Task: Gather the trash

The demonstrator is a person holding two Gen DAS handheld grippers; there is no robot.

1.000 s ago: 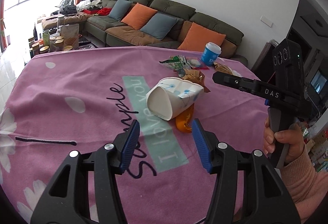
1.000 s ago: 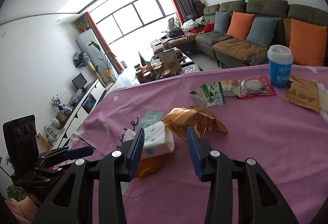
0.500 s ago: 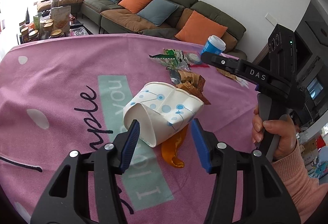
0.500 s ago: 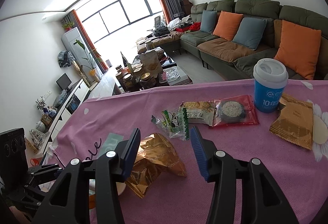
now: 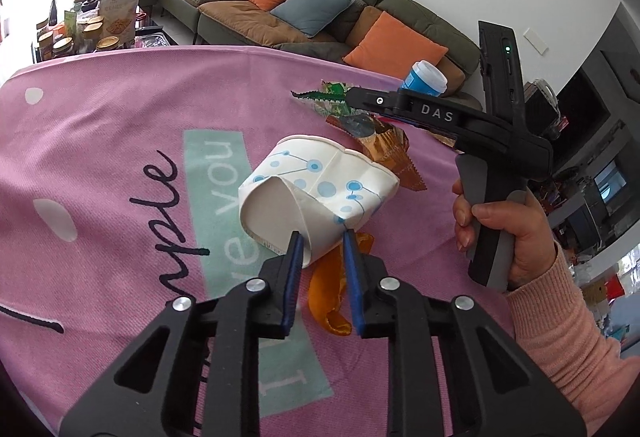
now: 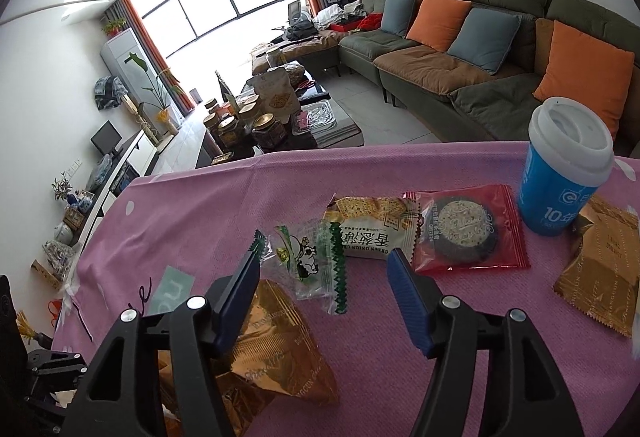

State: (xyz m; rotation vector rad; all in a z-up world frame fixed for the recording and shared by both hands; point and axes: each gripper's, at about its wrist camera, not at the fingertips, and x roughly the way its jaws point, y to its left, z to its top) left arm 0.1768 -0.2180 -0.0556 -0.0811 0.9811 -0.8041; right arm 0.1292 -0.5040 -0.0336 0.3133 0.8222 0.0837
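Nearest you, the left gripper (image 5: 320, 243) is closing, its blue pads (image 5: 295, 257) narrowed onto the near rim of a crushed paper cup (image 5: 320, 189). The cup lies on its side on the desk (image 5: 100, 141), white with pale blue dots and lines, its mouth squashed into a flat oval facing you and its wall creased. Under its near edge lies an orange scrap (image 5: 328, 297), partly between the gripper's fingers. Just beyond the cup, a crumpled gold wrapper (image 5: 390, 149) touches its far side.

To the right, your hand (image 5: 504, 233) in a pink sleeve (image 5: 560, 337) holds the right gripper (image 6: 320, 269), whose jaws are opening with nothing pressed between them. Its left finger stands over the gold wrapper (image 6: 276, 341); a clear wrapper with green zigzag edges (image 6: 316, 257) lies on the desk in the gap ahead.

Farther on, in a row across the pink cloth: a cracker packet (image 6: 372, 229), a red packet holding a dark round biscuit (image 6: 464, 229), and, at the right edge, a second gold wrapper (image 6: 600, 265) lying flat. Behind these stands a blue cup with a white lid (image 6: 564, 173), upright.

Beyond the desk: a green sofa (image 6: 460, 53) with orange and blue cushions, and a low table (image 6: 280, 125) crowded with jars.
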